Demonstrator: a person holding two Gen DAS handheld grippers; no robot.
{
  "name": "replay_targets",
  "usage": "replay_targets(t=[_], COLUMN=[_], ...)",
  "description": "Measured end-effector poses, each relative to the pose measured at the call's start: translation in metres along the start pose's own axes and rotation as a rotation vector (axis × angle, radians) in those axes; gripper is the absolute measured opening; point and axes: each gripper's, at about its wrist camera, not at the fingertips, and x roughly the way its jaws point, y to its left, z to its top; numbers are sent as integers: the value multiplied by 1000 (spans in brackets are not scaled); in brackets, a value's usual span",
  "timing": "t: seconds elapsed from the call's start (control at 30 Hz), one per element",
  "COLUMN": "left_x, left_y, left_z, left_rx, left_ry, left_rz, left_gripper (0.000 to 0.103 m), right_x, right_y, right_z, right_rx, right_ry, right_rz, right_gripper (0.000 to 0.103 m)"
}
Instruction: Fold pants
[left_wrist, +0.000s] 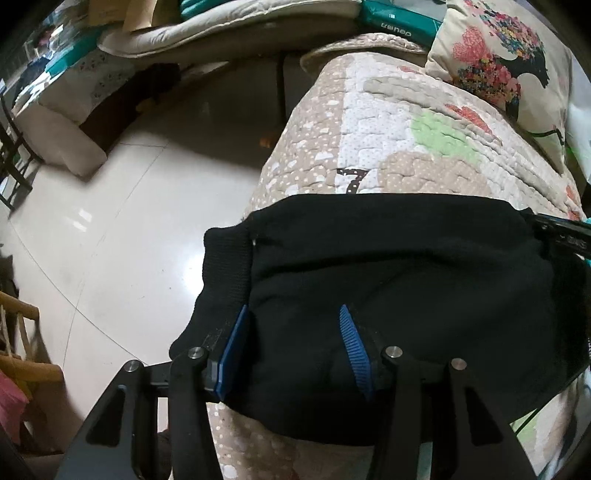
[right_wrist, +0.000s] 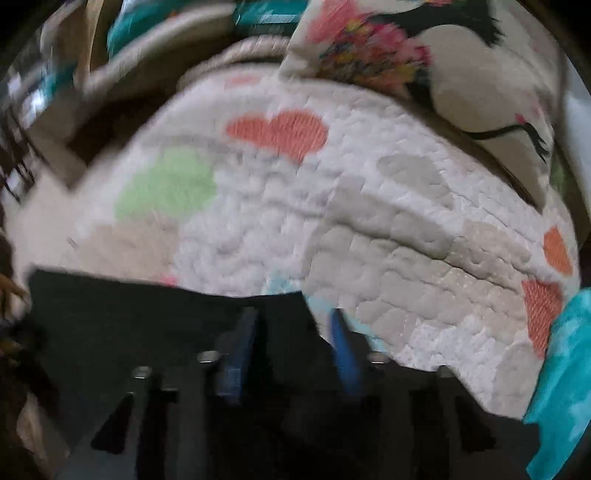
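- Right now the black pants (left_wrist: 388, 280) lie in a folded bundle on the quilted cover (left_wrist: 424, 155), close to its near edge, with a ribbed cuff (left_wrist: 225, 266) hanging past the left side above the tiled floor (left_wrist: 129, 221).
- Left claw (left_wrist: 295, 325): its two blue pads stand apart with the black cloth bulging between them; the left pad (left_wrist: 236, 343) presses against the fabric beside the cuff, the right one lies on top of the bundle. Open, not pinching.
- Right claw (right_wrist: 295, 325): the right wrist view is blurred. Its blue fingers (right_wrist: 343, 347) are spread, with dark pants (right_wrist: 147, 314) cloth beneath and between them at the fabric's right end; whether they grip it I cannot tell.
- From the left wrist view, a black part of the other tool pokes in at the far right edge of the bundle.
- A flowered pillow (left_wrist: 509, 66) rests at the far end of the quilt.
- A teal cloth (right_wrist: 561, 376) sits at the right rim of the right wrist view.
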Motion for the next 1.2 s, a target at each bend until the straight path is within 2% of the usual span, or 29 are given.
replay_targets(t=[0.03, 0.07, 0.13, 0.17, 0.27, 0.33, 0.47, 0.53, 0.6, 0.73, 0.83, 0.97, 1.2], left_x=[-1, -1, -2, -4, -12, -17, -22, -19, -12, -7, -6, -22, -65], left_y=[-1, 0, 3, 6, 27, 49, 104, 120, 132, 144, 138, 133, 107], left_z=[0, 1, 2, 4, 15, 25, 30, 24, 11, -22, -29, -30, -16], left_rx=[8, 5, -8, -22, -111, -197, -405, -471, -551, -660, -664, -646, -466], left_ry=[3, 8, 23, 36, 32, 10, -25, -19, 1, 33, 53, -5, -188], left_rz=[4, 1, -19, -52, -131, -133, -126, -122, -156, -218, -249, -226, -110], left_gripper=[52, 52, 52, 52, 52, 52, 52, 52, 52, 52, 52, 52, 52], right_x=[2, 5, 8, 6, -22, -43, -60, -65, -75, -84, -88, -88, -79], right_y=[-5, -15, -31, -39, -54, -51, -41, -36, -23, 22, 58, 106, 153], right_z=[3, 12, 23, 27, 21, 6, -22, -35, -49, -46, -42, -48, -73], right_rx=[22, 67, 135, 172, 267, 270, 259, 259, 230, 72, -28, -141, -309], right_ry=[-12, -29, -24, -25, -99, -134, -139, -137, -126, -123, -132, -128, -94], right_rz=[-15, -67, -243, -282, -152, -119, -76, -26, 8, 15, 24, 50, 23], right_gripper=[36, 37, 40, 40, 42, 52, 54, 54, 54, 54, 57, 61, 61])
